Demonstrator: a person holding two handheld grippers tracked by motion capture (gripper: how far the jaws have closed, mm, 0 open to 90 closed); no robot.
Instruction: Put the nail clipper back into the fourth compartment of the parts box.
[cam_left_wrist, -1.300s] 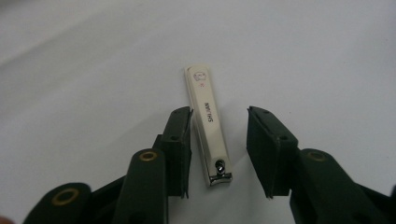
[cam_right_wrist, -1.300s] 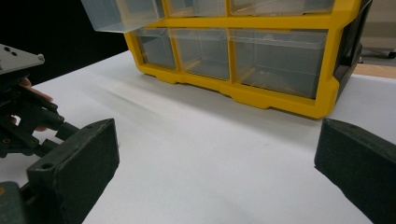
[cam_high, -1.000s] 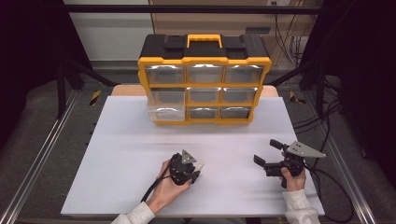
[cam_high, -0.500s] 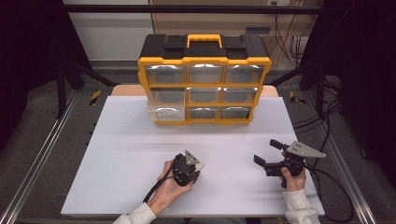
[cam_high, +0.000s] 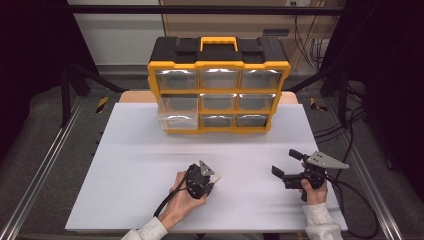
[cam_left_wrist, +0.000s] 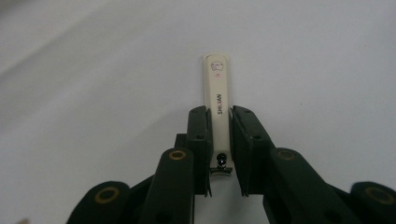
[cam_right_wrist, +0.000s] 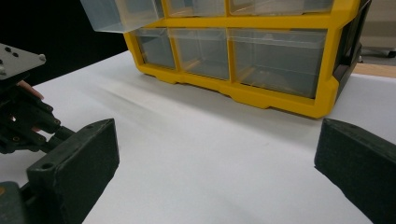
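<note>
The nail clipper (cam_left_wrist: 217, 95) lies flat on the white table (cam_high: 130, 165) between the jaws of the left gripper (cam_left_wrist: 218, 149), which have just been closing and now stand against its long sides near the pivot end. It is judged light, stiff and smooth, so grip it across its narrow width near the pivot. The right gripper (cam_high: 288, 162) hangs wide apart and empty, while the yellow drawer cabinet (cam_high: 218, 90) has one lower-left clear drawer (cam_high: 177, 119) pulled out; its contents cannot be made out.
</note>
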